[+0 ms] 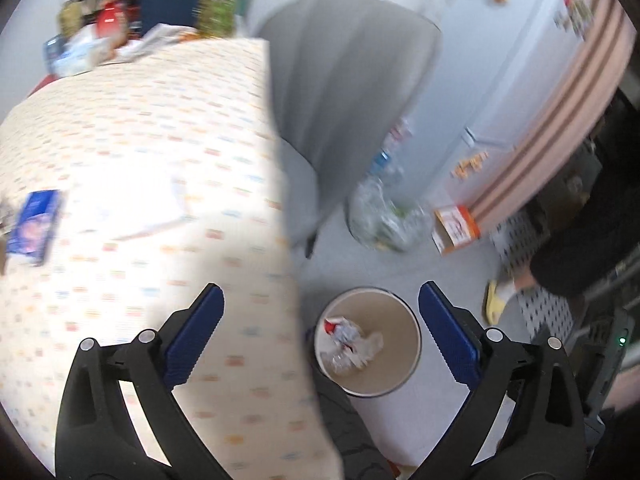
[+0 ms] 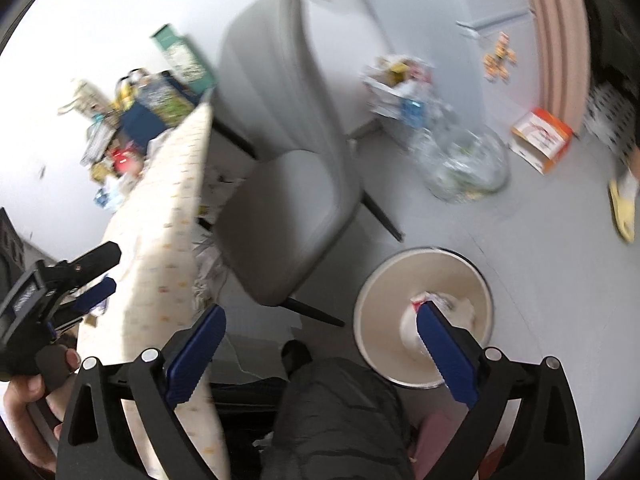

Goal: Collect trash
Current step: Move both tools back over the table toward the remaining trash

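A round beige trash bin (image 1: 400,344) stands on the floor beside the table and holds crumpled white and red wrappers (image 1: 352,340). My left gripper (image 1: 320,320) is open and empty, above the table's edge and the bin. My right gripper (image 2: 320,332) is open and empty, above the floor; its right finger overlaps the bin (image 2: 380,320) in view. The crumpled trash (image 2: 452,304) shows inside. A blue packet (image 1: 34,224) and a white paper (image 1: 160,208) lie on the patterned tablecloth (image 1: 140,120). The left gripper also shows at the left of the right wrist view (image 2: 96,276).
A grey chair (image 2: 288,160) stands by the table. A clear bag of bottles (image 2: 464,164) and an orange-white box (image 2: 540,140) sit on the floor near a white fridge (image 1: 500,60). Clutter is piled at the table's far end (image 1: 100,28). My knee (image 2: 340,412) is below.
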Demonstrator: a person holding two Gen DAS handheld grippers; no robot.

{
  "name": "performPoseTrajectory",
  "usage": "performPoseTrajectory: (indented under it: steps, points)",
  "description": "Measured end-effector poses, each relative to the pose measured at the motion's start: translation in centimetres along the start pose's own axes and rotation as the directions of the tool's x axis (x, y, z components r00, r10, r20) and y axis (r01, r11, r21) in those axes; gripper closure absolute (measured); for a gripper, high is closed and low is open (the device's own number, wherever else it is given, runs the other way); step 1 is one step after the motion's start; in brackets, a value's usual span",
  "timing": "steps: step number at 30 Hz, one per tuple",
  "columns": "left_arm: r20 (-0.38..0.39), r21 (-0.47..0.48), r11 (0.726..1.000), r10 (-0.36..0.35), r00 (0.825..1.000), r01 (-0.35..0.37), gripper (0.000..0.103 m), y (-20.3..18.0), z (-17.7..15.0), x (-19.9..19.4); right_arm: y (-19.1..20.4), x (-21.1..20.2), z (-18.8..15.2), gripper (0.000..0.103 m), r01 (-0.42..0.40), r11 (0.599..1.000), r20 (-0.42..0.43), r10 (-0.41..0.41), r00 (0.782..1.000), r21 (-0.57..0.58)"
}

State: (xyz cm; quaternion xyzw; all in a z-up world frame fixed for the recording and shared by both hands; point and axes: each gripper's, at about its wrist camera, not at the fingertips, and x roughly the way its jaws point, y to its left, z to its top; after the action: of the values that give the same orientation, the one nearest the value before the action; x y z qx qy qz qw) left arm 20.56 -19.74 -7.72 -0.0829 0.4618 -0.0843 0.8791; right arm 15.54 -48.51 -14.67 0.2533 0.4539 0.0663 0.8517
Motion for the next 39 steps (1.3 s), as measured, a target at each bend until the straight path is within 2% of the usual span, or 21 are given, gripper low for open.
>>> performPoseTrajectory:
  steps: [9,20,27,32,39]
  points:
    - [0.103,-0.147,0.987,0.086,0.991,-0.071,0.006,10.0,0.8,-5.0,11.1,0.7,0.2,0.008,-0.069,0.983,-0.019,0.067,0.998,-0.172]
    - [0.149,-0.309,0.941,0.188,0.971,-0.135,0.006,21.1,-0.9,-8.4,22.4,3.5,0.0,0.008,-0.108,0.938,-0.072,0.09,0.993,-0.329]
    - [0.146,-0.387,0.906,0.244,0.959,-0.171,0.006,26.8,-2.1,-9.4,27.6,6.7,-0.2,0.008,-0.091,0.91,-0.097,0.056,0.994,-0.405]
    - [0.132,-0.424,0.884,0.275,0.952,-0.196,0.006,29.4,-2.9,-9.3,30.5,9.6,-0.2,0.008,-0.052,0.891,-0.114,0.001,0.994,-0.452]
    - [0.117,-0.424,0.879,0.291,0.95,-0.217,0.007,31.0,-3.0,-8.2,33.0,13.1,0.0,0.008,-0.004,0.866,-0.126,-0.069,0.99,-0.499]
